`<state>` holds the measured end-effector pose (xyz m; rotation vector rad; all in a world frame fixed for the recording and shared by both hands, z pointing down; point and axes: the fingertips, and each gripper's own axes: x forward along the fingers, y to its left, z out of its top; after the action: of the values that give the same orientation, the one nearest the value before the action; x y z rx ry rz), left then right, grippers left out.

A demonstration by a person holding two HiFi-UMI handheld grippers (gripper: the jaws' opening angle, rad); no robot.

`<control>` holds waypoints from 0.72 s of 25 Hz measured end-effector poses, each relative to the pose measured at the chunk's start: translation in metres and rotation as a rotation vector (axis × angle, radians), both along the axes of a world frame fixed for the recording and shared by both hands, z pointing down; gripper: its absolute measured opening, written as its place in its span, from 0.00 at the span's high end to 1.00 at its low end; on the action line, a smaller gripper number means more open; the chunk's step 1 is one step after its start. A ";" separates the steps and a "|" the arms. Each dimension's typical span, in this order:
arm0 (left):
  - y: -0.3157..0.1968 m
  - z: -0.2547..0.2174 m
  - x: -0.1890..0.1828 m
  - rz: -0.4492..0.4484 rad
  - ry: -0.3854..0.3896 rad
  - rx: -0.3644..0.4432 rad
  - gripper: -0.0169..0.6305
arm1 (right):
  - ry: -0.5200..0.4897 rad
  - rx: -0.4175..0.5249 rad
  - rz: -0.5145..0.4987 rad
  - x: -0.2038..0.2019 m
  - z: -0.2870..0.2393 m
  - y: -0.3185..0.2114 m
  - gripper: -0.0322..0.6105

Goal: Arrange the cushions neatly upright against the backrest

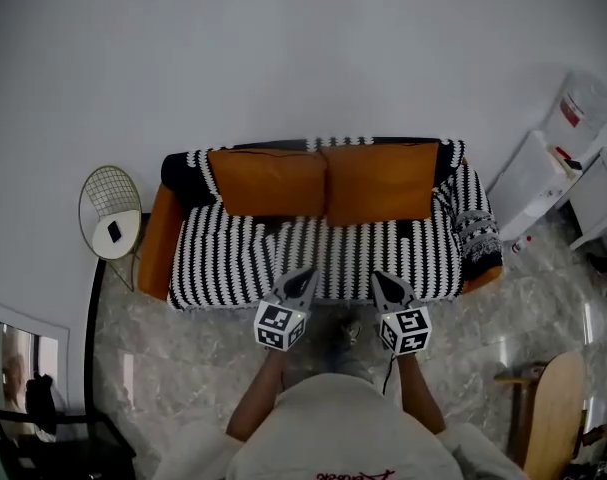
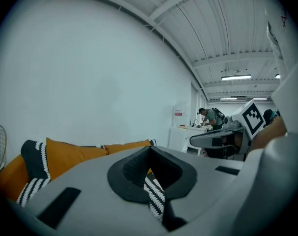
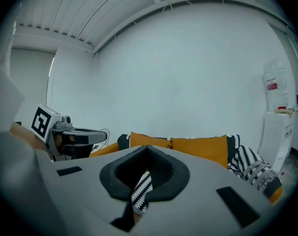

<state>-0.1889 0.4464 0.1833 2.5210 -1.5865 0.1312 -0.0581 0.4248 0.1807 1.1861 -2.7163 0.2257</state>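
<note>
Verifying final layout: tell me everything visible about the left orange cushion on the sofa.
The left orange cushion is rectangular, plain orange fabric, softly puffed, with a thin dark line along its top edge. It stands upright at the back of the sofa, lower edge on the black-and-white striped throw. Its right side touches the other orange cushion; its left corner overlaps a black white-trimmed fold.

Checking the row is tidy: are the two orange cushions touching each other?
Touching. The head view shows the left cushion and right cushion meeting edge to edge with no gap; the right gripper view agrees.
</note>
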 end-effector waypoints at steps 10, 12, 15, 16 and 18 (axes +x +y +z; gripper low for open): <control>0.044 -0.008 0.009 -0.026 0.013 0.026 0.93 | -0.003 0.031 -0.006 0.012 -0.009 0.040 0.91; 0.049 -0.008 0.010 -0.030 0.015 0.028 0.93 | 0.001 0.033 -0.008 0.012 -0.009 0.044 0.91; 0.054 -0.009 0.009 -0.031 0.012 0.033 0.93 | 0.006 0.039 -0.009 0.012 -0.010 0.047 0.91; 0.055 -0.009 0.008 -0.031 0.012 0.034 0.93 | 0.007 0.042 -0.010 0.011 -0.011 0.048 0.91; 0.059 -0.010 0.006 -0.031 0.011 0.037 0.93 | 0.007 0.048 -0.012 0.008 -0.012 0.052 0.91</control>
<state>-0.1833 0.5054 0.1735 2.5184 -1.6377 0.0853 -0.0499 0.4770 0.1685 1.1807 -2.7364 0.1550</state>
